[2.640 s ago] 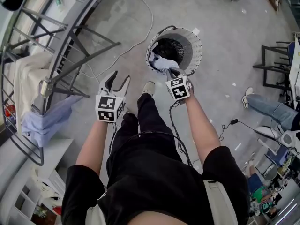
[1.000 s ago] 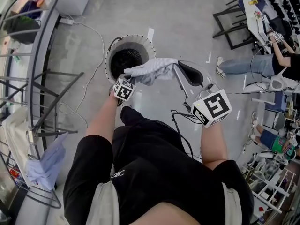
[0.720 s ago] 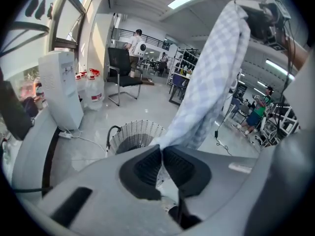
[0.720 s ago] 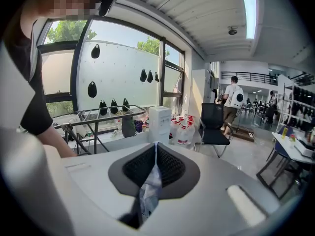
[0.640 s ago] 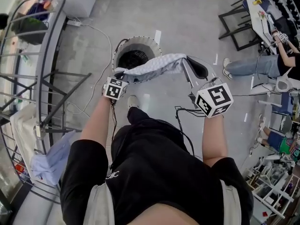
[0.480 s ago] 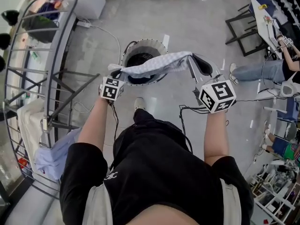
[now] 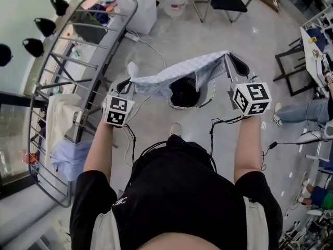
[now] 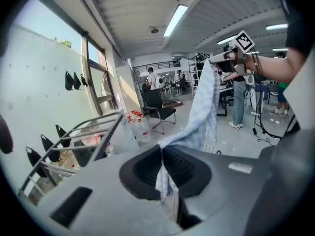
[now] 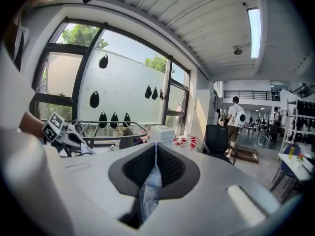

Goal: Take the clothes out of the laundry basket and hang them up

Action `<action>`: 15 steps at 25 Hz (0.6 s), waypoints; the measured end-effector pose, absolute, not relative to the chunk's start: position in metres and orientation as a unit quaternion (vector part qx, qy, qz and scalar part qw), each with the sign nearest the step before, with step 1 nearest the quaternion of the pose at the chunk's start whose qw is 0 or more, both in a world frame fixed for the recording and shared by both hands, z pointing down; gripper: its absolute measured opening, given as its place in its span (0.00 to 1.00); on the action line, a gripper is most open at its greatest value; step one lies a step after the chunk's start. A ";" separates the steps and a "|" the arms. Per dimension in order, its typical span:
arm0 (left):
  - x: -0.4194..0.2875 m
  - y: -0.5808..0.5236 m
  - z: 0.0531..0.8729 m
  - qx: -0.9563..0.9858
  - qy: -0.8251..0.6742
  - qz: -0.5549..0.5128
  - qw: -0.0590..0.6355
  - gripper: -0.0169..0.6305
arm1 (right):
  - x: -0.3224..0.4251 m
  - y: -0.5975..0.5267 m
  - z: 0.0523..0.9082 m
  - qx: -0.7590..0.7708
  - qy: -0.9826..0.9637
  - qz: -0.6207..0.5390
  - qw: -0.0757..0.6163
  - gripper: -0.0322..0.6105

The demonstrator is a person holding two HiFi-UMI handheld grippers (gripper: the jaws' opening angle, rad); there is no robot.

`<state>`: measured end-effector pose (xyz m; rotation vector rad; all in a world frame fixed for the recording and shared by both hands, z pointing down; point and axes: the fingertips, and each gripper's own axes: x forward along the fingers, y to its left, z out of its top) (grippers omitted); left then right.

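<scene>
- Garment: pale blue checked cloth, stretched in mid-air from 9 o'clock to 2 o'clock of the head view, lying across the laundry basket on the floor at 12 o'clock.
- Left gripper: clamped shut on the 9 o'clock end of the garment. Pinch itself legible only in the left gripper view: a thin fold squeezed between the dark pads, a short tail hanging below.
- Right gripper: closed in the same way on the opposite end. Fold between its pads shown only in the right gripper view.
- Head view only: basket with a dark interior. Drying rack at 9 to 10 o'clock, bearing a cream cloth and a light blue cloth.
- Left gripper view only: free length of the garment, rising from the jaws toward 1 o'clock and drooping below the right gripper. Ceiling strip light at 12 o'clock.
- Right gripper view only: large window from 9 to 12 o'clock. Person with a backpack at 3 o'clock, standing well apart. Left gripper visible at 9 o'clock.
- Hard to make out: type of garment undetermined. Near part of the basket rim covered by the cloth in the head view. Contents of the basket too dark to identify. Near end of the rack partly hidden behind the person's left arm and shoulder.
</scene>
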<state>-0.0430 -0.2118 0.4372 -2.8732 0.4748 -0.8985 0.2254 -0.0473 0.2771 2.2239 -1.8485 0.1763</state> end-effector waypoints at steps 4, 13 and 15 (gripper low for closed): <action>-0.094 -0.216 0.381 -0.938 0.195 -0.274 0.080 0.05 | 0.206 -0.082 0.253 0.752 -0.648 0.032 0.117 0.09; -0.209 -0.230 0.301 -0.916 0.296 -0.249 0.105 0.06 | 0.135 -0.165 0.211 0.702 -0.694 -0.042 0.156 0.09; -0.232 -0.232 0.283 -0.910 0.317 -0.244 0.114 0.06 | 0.120 -0.183 0.199 0.689 -0.703 -0.061 0.165 0.09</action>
